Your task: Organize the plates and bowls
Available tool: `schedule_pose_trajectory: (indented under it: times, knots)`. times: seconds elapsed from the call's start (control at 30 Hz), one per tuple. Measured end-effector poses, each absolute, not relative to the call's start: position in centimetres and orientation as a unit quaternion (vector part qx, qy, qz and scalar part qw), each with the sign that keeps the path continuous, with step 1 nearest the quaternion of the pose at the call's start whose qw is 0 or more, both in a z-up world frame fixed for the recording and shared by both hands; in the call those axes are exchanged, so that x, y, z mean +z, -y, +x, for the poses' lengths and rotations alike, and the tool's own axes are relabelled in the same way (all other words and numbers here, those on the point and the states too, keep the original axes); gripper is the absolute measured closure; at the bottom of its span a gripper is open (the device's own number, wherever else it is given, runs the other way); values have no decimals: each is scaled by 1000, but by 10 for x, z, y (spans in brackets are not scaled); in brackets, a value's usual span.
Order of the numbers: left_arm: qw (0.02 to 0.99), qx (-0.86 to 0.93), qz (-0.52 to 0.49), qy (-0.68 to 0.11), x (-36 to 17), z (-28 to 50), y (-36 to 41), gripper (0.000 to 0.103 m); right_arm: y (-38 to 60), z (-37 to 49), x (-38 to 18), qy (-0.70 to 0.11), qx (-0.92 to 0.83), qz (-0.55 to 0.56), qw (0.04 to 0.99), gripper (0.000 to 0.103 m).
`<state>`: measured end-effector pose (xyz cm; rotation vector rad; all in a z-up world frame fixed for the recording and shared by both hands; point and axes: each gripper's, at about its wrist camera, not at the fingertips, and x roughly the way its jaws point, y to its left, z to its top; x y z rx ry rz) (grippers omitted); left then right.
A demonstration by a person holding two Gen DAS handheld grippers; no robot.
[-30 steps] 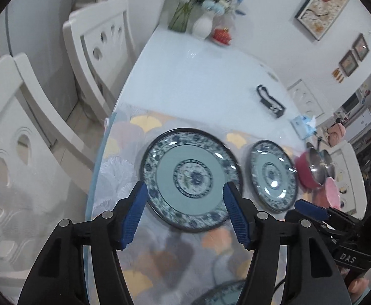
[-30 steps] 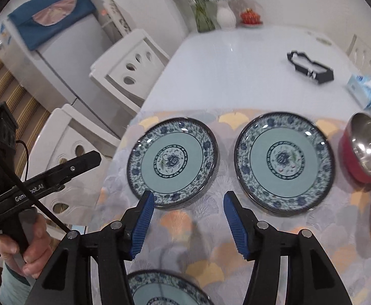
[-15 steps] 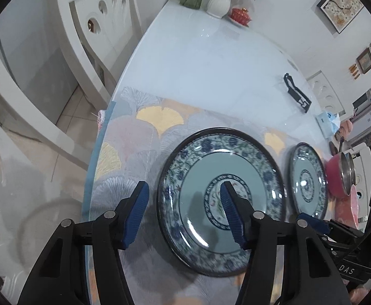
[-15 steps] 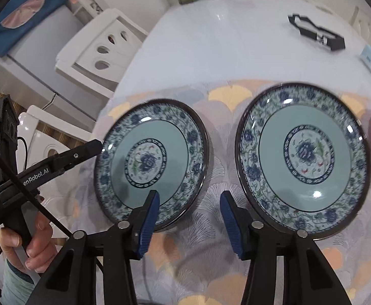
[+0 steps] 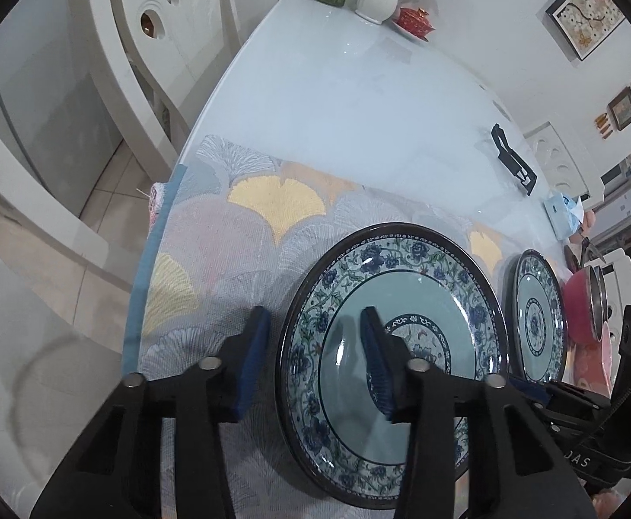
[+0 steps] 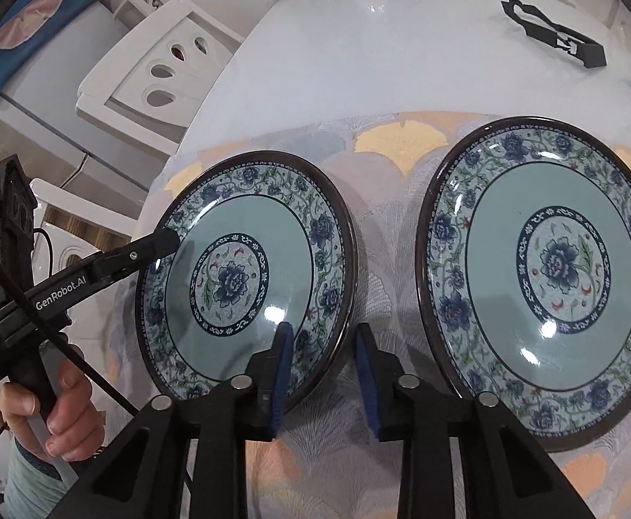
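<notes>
Both claws are down at the same thing: the round blue-and-white flowered plate with a dark rim, which lies flat on the leaf-pattern cloth at the near end of the white table.

The left claw stands over the plate's left edge. Its left blue pad is outside, over the cloth. Its right blue pad is inside, over the pale green middle. The rim runs between the two pads. The pads have just been closing, but there is a clear gap, so this claw is partly open and is not pinching anything yet.

The right claw stands over the opposite edge of the same plate. Its left pad is over the flowered border and its right pad is over the cloth just past the rim. These pads have also just been closing and are close together with the rim between them. A strip of cloth shows between the rim and the right pad, so the rim does not look squeezed yet.

The plate is round, so it has no long side to line up with. It sits between the claws, and each claw is right at its own edge.

A second matching flowered plate lies just to the right of the right claw. The next move is probably to squeeze both edges and lift.
</notes>
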<state>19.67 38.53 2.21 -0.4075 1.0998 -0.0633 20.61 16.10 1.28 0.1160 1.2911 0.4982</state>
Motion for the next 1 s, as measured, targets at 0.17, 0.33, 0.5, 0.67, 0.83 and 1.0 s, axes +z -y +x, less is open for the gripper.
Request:
schedule_pose_trajectory:
  times: [0.17,0.33,0.5,0.67,0.83,1.0]
  knots:
    - [840,-24,-171,-514,21,194,-384,86,-162,210,10,-593,228,53,771,83]
    - [838,-27,-185,-512,22,191,-387,86,-163,211,10,-590,225,51,774,83]
    - [841,-25,-178,-510,27,186,-384,86,-164,212,15,-588,227,48,775,83]
    - [849,-25,-174,-499,40,178,-380,86,-161,208,36,-572,232,42,785,83]
    - [862,-22,-177,-474,69,162,-377,86,-158,194,66,-550,243,35,798,83]
    - [880,-25,-169,-443,107,137,-370,86,-150,169,102,-524,253,39,813,83]
